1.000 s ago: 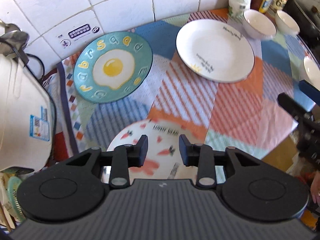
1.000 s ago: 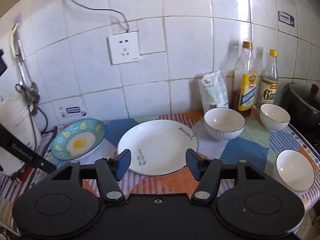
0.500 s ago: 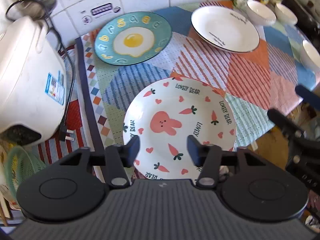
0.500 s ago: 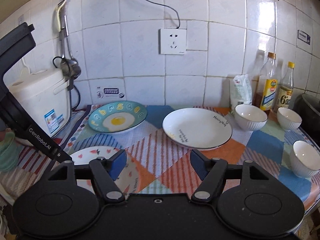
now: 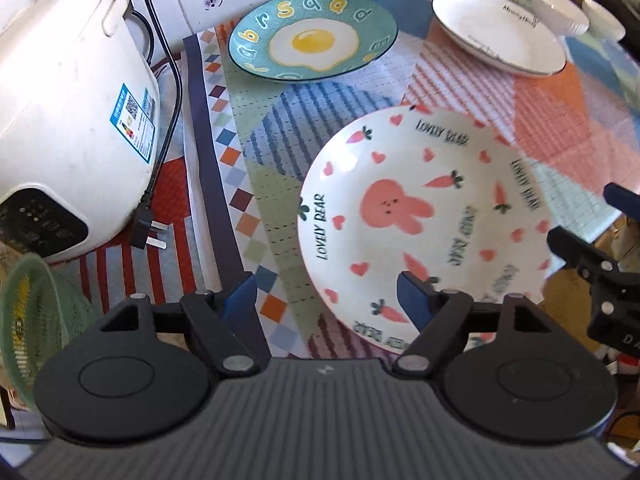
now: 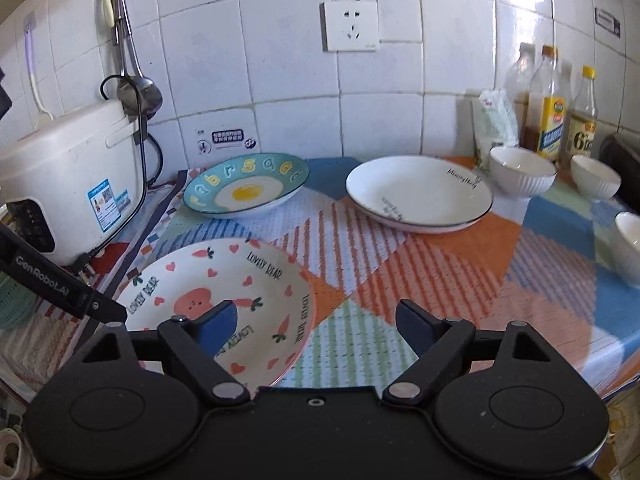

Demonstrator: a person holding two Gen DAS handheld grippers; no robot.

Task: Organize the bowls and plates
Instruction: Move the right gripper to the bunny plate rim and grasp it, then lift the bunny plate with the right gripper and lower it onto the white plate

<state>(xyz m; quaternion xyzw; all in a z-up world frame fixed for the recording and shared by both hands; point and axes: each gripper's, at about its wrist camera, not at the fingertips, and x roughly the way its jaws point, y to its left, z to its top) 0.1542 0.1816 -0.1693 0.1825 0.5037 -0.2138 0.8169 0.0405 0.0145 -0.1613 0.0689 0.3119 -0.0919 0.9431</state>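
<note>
At far left your rice cooker (image 6: 68, 184) sits against the tiled wall, its unplugged cord lying on the cloth (image 6: 420, 280). Beside it, near the wall, rests the egg plate (image 6: 246, 190). In front of that, at the table's near edge, lies the rabbit plate (image 5: 424, 220). Your left gripper (image 5: 326, 300) hangs over its near-left rim, jaws opening, the rim between them but no pad touching. Your right gripper (image 6: 316, 322) hovers just right of that plate, jaws opening on nothing, its left pad over the rim. Further right sits the white plate (image 6: 420, 196), then three bowls: one (image 6: 522, 170) by the bottles (image 6: 550, 108), one (image 6: 596, 176) beyond, one (image 6: 630, 244) at the right edge.
</note>
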